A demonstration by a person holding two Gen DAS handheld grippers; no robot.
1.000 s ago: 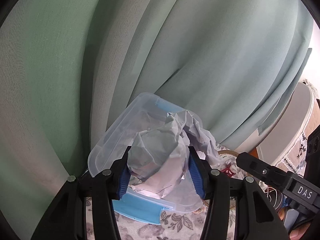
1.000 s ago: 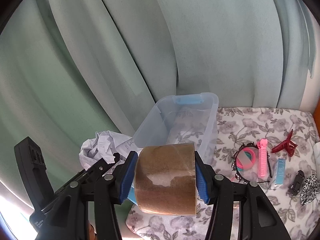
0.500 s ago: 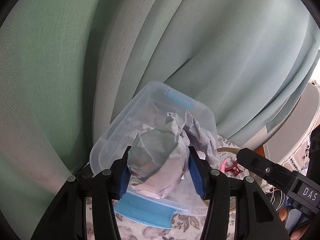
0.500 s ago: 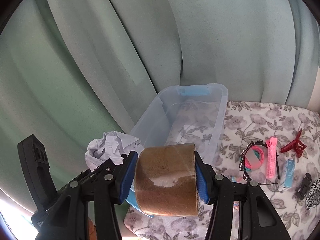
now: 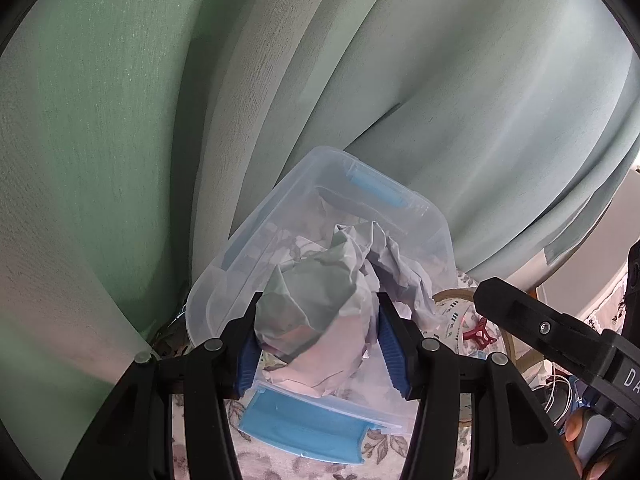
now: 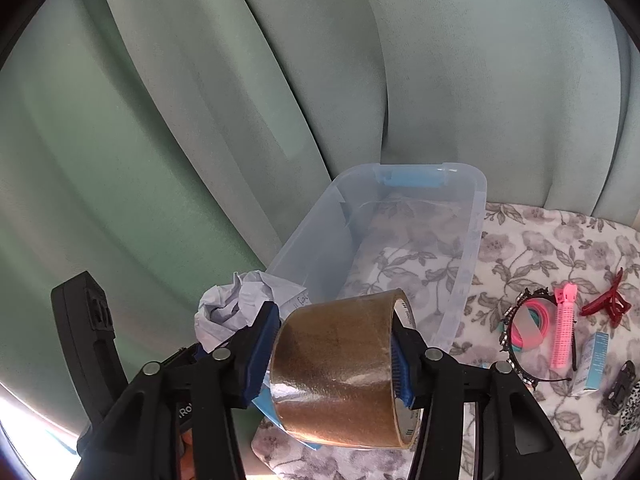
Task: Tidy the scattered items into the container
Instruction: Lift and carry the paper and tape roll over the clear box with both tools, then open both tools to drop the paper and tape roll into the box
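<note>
My left gripper (image 5: 318, 344) is shut on a crumpled ball of white paper (image 5: 320, 304), held above the near end of a clear plastic bin (image 5: 288, 196) with blue handles. My right gripper (image 6: 334, 360) is shut on a roll of brown packing tape (image 6: 336, 364), held above the near end of the same bin (image 6: 476, 240). The paper ball (image 6: 236, 304) and left gripper show at the lower left of the right wrist view. The bin's inside looks empty.
A floral cloth (image 6: 540, 248) covers the surface. On it, right of the bin, lie a pink hair roller (image 6: 564, 328), red claw clip (image 6: 606, 300), black headband with pink bands (image 6: 528, 328), small blue-white box (image 6: 594, 360) and black clip (image 6: 620, 386). Green curtains (image 6: 240, 100) hang behind.
Both grippers have moved forward and higher over the bin, so more of its inside shows. The tape roll now sits tilted in the right gripper. Both grips are unchanged.
</note>
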